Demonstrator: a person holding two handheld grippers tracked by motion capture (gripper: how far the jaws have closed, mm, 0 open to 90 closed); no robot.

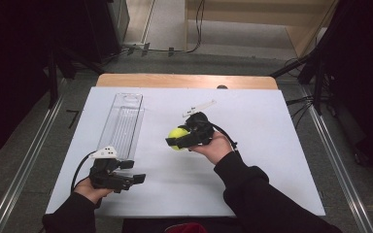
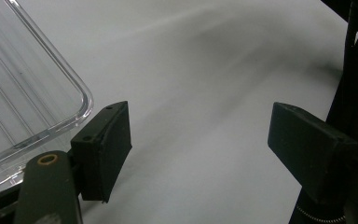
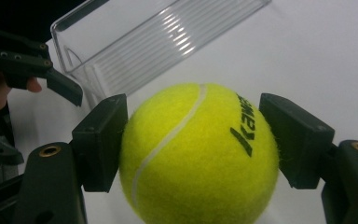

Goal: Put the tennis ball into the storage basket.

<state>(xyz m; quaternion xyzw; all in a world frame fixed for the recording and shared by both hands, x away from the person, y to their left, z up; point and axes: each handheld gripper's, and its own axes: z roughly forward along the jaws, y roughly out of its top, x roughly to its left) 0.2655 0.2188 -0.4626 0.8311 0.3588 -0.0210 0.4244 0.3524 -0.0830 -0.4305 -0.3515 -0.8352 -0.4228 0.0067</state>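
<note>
A yellow tennis ball (image 1: 177,137) (image 3: 198,151) with black lettering is clamped between the jaws of my right gripper (image 1: 179,138) (image 3: 193,142), held just above the white table near its middle. A long clear plastic tray (image 1: 122,122) (image 3: 158,37) (image 2: 18,88) lies on the table's left side, to the left of the ball. My left gripper (image 1: 135,171) (image 2: 198,144) rests low at the tray's near end, jaws wide apart with bare table between them.
The white tabletop (image 1: 252,126) sits on a wooden table whose edge (image 1: 184,80) shows at the back. Dark stands and cables flank both sides, and metal rails (image 1: 340,165) run along the floor.
</note>
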